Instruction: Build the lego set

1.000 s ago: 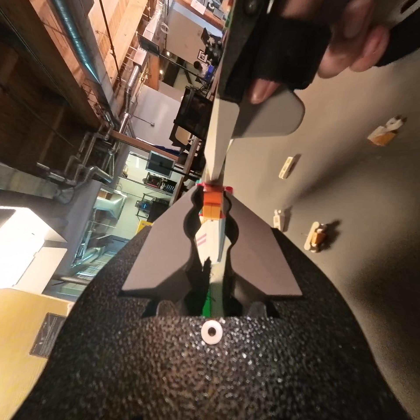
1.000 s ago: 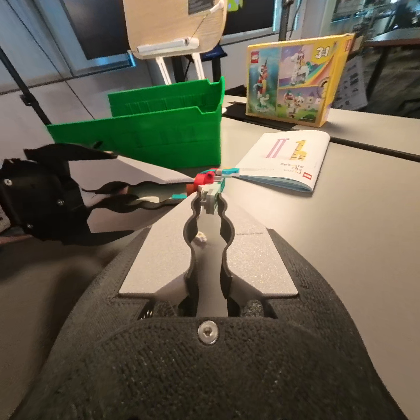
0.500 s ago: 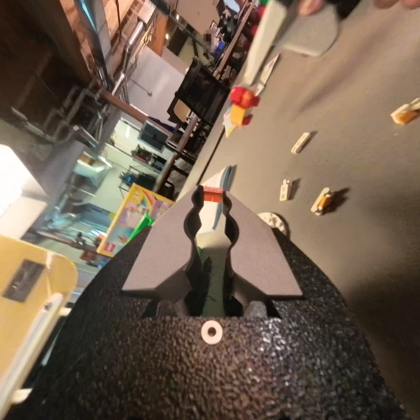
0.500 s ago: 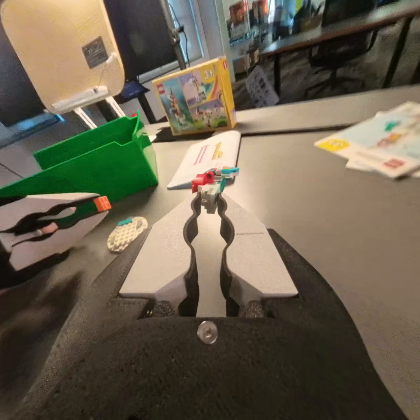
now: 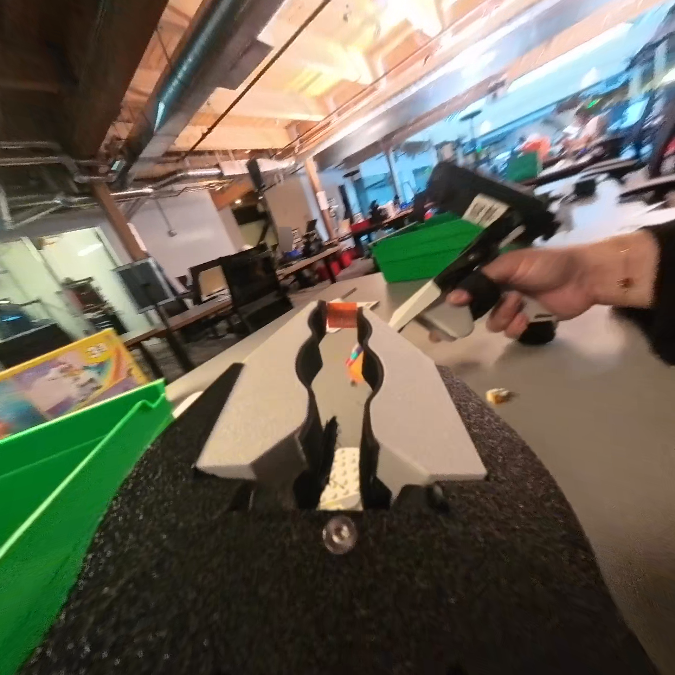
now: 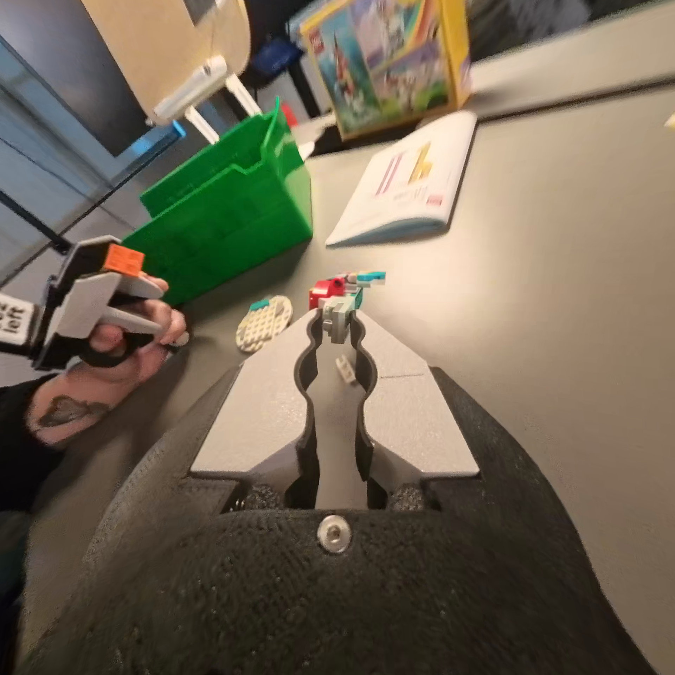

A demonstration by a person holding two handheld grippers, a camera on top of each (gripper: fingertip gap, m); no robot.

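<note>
Two grips, your left gripper (image 5: 341, 317) clamping a small orange plastic brick (image 5: 341, 316), your right gripper (image 6: 336, 321) clenching a grey, red and teal brick assembly (image 6: 341, 301), both near the green plastic bin (image 6: 233, 222)

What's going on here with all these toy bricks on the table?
A person holds a claw in each hand above a grey table. The left claw pinches a small orange brick. The right claw grips a little grey, red and teal brick model. A round white studded plate, a green bin and an instruction booklet lie nearby.

Orange brick (image 5: 341, 317) between the left hand-held gripper's (image 5: 341, 318) fingertips.
</note>
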